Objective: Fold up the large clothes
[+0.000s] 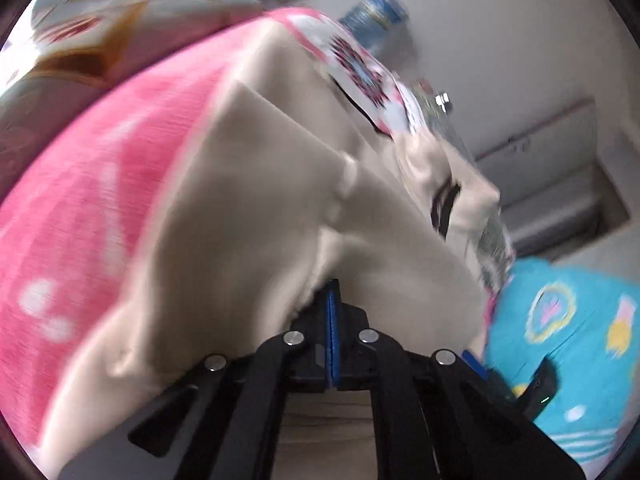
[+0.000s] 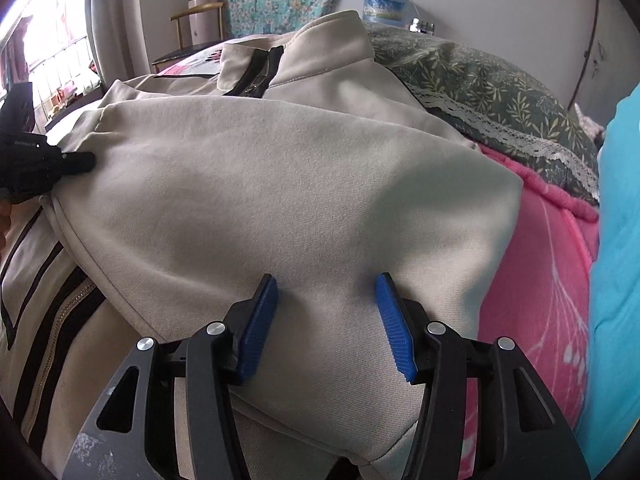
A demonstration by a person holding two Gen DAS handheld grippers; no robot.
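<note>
Item: beige jacket (image 2: 280,184), spread mid-frame over the pink blanket (image 2: 536,300) on our bed. Our left gripper (image 1: 332,300): fingers clenched on a jacket fold. Our right gripper (image 2: 326,320): fingers released, spread against the cloth.

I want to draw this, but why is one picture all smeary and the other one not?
Left wrist view: motion blur smears the beige jacket and pink blanket, though the shut left gripper stays crisp. Right wrist view: sharp, window glare at upper left, open right gripper shading the jacket; fisheye bends both.
</note>
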